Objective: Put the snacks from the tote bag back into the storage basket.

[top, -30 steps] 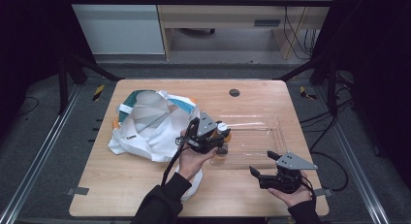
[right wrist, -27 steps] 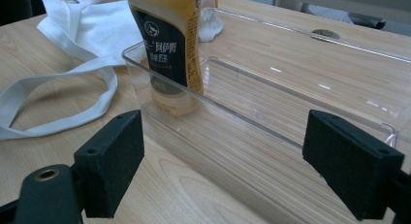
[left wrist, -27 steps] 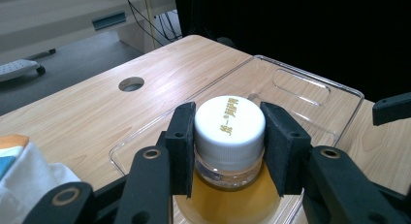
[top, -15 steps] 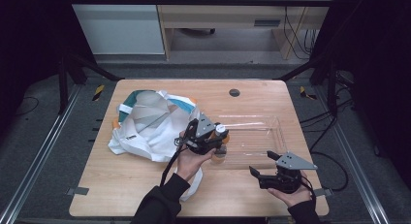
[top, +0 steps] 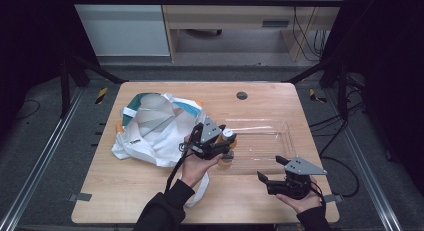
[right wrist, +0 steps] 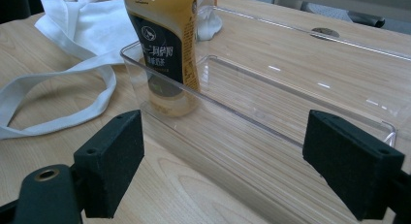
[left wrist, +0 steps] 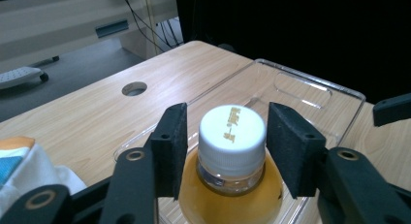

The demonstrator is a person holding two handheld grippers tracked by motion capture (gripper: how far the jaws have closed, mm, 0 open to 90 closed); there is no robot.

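A bottle of amber liquid [left wrist: 232,156] with a white cap [top: 228,135] stands upright in the near left corner of a clear plastic tray [top: 270,141]. My left gripper [top: 220,143] comes down over it. Its jaws flank the cap [left wrist: 231,132], open, with a thin gap on each side. My right gripper [top: 270,168] rests open near the table's front right, empty. It points at the tray's near wall [right wrist: 271,132]. The bottle's dark label [right wrist: 167,49] shows beyond that wall.
A white cloth bag [top: 155,128] with teal and orange trim lies crumpled left of the tray, its strap [right wrist: 72,103] trailing toward the front edge. A round cable hole [top: 242,95] sits at the table's back. Black frame posts stand on both sides.
Almost nothing: the left gripper and the bottle have shifted only slightly at the tray's corner. The right gripper has stayed put.
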